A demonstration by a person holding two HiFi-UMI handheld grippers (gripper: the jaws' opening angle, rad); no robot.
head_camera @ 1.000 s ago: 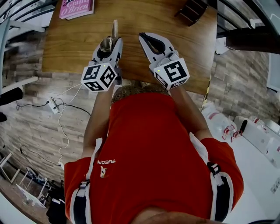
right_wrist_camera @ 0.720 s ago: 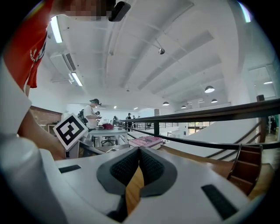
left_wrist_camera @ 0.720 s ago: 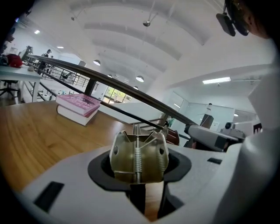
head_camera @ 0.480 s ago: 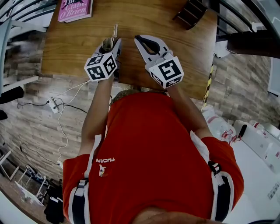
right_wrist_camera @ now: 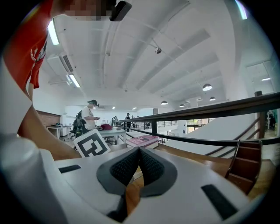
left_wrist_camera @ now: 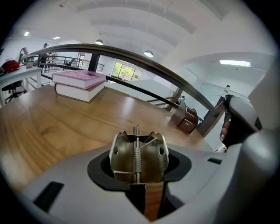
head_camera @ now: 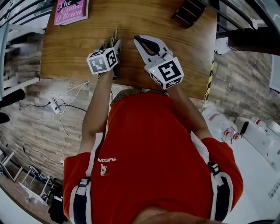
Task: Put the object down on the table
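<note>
Bench: wooden table [head_camera: 78, 43], warm brown grain, seen from above in the head view. Pink book [head_camera: 70, 9] lies at the far left corner. A dark brown wooden piece [head_camera: 190, 11] stands at the far right edge. Plank-pattern floor [head_camera: 26, 113] to my left, with a power strip [head_camera: 54, 105] and white cable on it. My red shirt [head_camera: 157, 148] fills the lower half of the head view.

Left gripper [head_camera: 113, 44]: over the near part of the table, pointing away from me. Jaws partly apart and clamped on the metal spring tool [left_wrist_camera: 138, 157], one pad on each side. The tool is brass-grey sheet metal with two round holes and a coiled spring down its middle. A thin end [head_camera: 115, 34] sticks out past the jaw tips toward the far edge. Cannot tell whether the tool touches the tabletop or hangs just above it.

Left gripper view: low across the table, with the book far left and a black handrail [left_wrist_camera: 131, 57] arcing behind it.

Right gripper [head_camera: 138, 40]: just beside the left one, also over the near table. Ribbed black pads pressed together at the tips in the right gripper view, nothing held between them
</note>
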